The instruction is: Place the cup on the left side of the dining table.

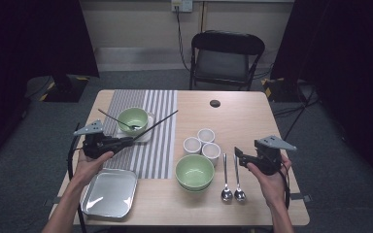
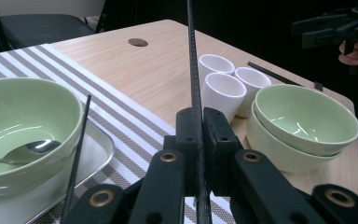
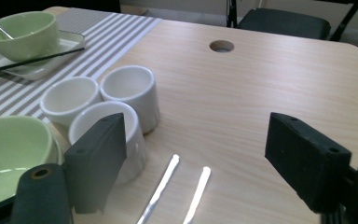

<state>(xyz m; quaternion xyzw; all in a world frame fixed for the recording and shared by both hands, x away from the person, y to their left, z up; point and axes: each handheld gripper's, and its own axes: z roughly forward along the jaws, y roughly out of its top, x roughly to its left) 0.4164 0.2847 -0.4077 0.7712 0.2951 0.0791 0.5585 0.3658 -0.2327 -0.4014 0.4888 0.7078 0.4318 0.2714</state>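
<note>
- Left gripper point(image 1: 126, 142) first: jaws are clamped together on a thin black chopstick point(image 1: 158, 123), which sticks out diagonally over the striped placemat point(image 1: 160, 141) toward the middle of the table. In the left gripper view the stick runs straight up between the pads.
- Right gripper point(image 1: 237, 156) is up off the table on the right side, jaws spread wide with nothing between them. It sits just right of the two spoons point(image 1: 232, 179), and the right gripper view looks down on their handles.
- Wooden table point(image 1: 243, 121) with the placemat running down its left half.
- Metal tray point(image 1: 109, 192) at the near left corner, just under the left hand.
- Stacked green bowls point(image 1: 194, 172) near the front centre, beside the placemat's edge.
- Another green bowl point(image 1: 132, 119) sits on a small white tray point(image 1: 147, 134) on the placemat, with a spoon resting inside it.
- Three white cups point(image 1: 202, 143) bunched together just behind the stacked bowls.
- Second chopstick point(image 2: 77, 156) leans on the white tray's edge, close by the bowl.
</note>
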